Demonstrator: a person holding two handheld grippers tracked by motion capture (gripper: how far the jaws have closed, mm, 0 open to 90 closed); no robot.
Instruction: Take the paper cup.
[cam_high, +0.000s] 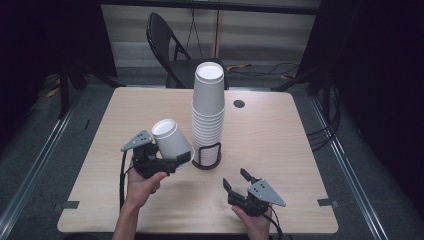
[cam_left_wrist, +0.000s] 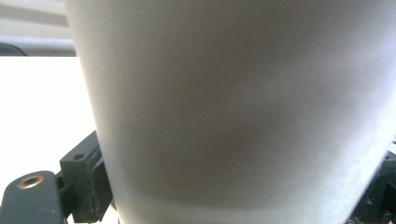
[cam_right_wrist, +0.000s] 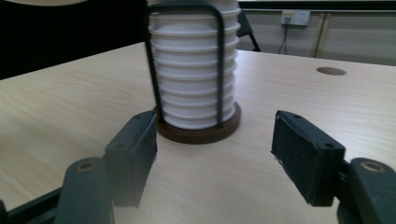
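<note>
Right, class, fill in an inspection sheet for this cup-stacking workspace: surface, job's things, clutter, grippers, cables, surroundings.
Surface: light wood table, with a round grommet hole near the far edge.
Job's things: tall stack of white paper cups, upside down, in a wire holder on a round brown base; one single cup, tilted, held off the table.
Clutter: nothing seen.
Grippers: left gripper shut on the single cup; right gripper open, nothing between its jaws, low over the table near the base.
Cables: a black cable trails from the left gripper.
Surroundings: black folding chair behind the table; cables on the floor.
</note>
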